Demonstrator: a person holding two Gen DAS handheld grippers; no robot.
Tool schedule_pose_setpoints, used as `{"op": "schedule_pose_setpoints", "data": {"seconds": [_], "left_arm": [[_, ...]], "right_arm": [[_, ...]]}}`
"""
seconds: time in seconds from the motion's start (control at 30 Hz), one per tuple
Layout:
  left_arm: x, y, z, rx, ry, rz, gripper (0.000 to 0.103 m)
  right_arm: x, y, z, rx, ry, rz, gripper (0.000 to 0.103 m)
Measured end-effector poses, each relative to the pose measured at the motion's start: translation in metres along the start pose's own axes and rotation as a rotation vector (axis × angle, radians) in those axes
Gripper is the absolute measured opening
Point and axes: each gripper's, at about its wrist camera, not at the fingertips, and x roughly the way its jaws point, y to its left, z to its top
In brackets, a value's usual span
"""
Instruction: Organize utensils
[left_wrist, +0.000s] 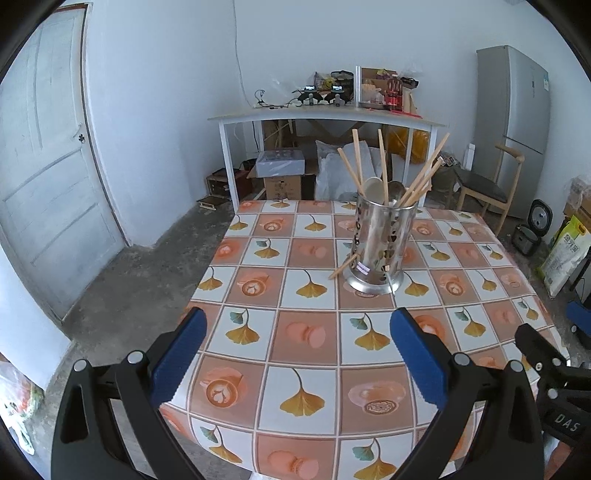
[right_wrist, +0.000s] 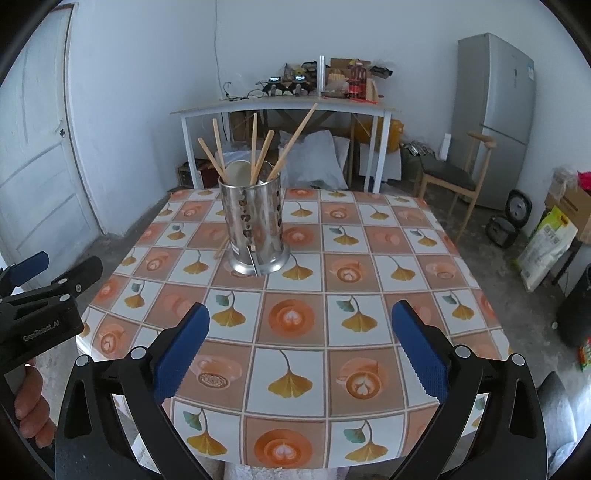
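Now both tools hang wide open and empty: left gripper (left_wrist: 295, 354), right gripper (right_wrist: 301, 347), well short of the steel holder (left_wrist: 380, 243) mid-table. One chopstick (left_wrist: 343, 267) lies outside against its base; a careless grab there could tip that top-heavy holder.
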Motion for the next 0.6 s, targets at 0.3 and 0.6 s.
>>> {"op": "schedule_pose_setpoints", "data": {"seconds": [0.3, 0.6], "left_arm": [[0.0033, -0.0052, 0.0032, -0.012, 0.017, -0.018, 0.097], [0.0048, -0.0052, 0.0038, -0.011, 0.020, -0.019, 0.097]], "right_arm": [[0.0009, -0.0027, 0.0016, 0.009, 0.010, -0.014, 0.095], [0.0031, -0.0022, 0.0006, 0.008, 0.018, -0.018, 0.095]]}}
